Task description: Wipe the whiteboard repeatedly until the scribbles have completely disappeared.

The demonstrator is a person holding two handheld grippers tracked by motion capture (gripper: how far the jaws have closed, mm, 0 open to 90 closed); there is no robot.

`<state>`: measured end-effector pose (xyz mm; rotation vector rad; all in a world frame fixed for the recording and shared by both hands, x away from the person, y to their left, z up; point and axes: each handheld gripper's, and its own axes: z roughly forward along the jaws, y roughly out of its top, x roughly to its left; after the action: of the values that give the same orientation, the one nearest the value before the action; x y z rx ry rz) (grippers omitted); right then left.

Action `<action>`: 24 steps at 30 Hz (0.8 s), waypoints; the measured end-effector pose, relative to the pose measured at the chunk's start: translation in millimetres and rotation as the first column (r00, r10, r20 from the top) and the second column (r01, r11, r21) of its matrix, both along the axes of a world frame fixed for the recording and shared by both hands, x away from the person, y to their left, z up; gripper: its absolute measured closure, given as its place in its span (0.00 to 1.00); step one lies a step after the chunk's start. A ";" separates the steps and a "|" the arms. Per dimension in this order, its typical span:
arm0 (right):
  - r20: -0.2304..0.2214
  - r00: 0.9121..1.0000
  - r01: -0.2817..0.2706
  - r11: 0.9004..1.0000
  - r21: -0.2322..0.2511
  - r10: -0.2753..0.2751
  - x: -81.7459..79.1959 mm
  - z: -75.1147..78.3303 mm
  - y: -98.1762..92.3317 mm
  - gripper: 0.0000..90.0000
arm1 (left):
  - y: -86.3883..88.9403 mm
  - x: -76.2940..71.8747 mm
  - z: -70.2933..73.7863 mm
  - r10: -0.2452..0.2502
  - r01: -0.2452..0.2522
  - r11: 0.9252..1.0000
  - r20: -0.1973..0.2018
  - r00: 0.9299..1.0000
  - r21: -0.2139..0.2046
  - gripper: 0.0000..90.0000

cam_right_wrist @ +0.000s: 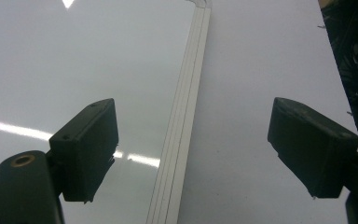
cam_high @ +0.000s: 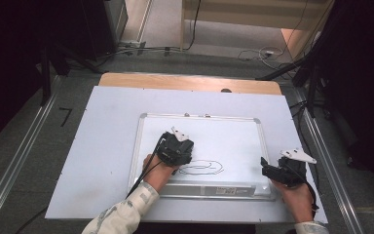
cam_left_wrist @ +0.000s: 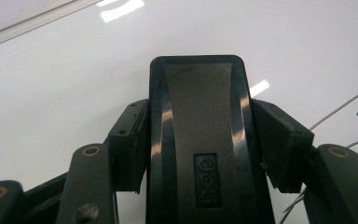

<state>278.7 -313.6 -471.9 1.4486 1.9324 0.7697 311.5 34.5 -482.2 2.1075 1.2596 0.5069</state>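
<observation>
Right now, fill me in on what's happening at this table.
A person works at a whiteboard lying flat on the table. The left gripper is shut on a black whiteboard eraser, set on the board beside a looping black scribble that is still there. The right gripper is open and holds nothing, poised over the board's right frame edge.

We see a glossy black eraser [cam_left_wrist: 198, 140] with a grey centre panel, black scribbled loops [cam_high: 202, 167] on the white whiteboard [cam_high: 224, 136], its silver frame, and a camouflage-patterned sleeve [cam_high: 121, 214].
</observation>
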 end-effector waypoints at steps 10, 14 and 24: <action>0.001 1.000 0.000 1.000 0.002 0.000 0.0 0.2 -0.4 0.16 | -13.1 0.9 1.7 -0.006 0.006 1.000 -0.019 1.000 0.005 0.46; 0.000 1.000 0.000 1.000 0.002 0.000 0.0 0.0 -0.2 0.16 | -14.3 0.7 1.5 -0.006 0.007 1.000 -0.017 1.000 0.005 0.46; 0.000 1.000 0.000 1.000 -0.002 0.000 0.1 0.1 0.1 0.16 | -24.2 0.8 1.5 -0.024 0.024 1.000 -0.019 1.000 0.002 0.46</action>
<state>278.8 -313.6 -471.8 1.4480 1.9328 0.7673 312.3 10.3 -480.7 2.1312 1.2439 0.4785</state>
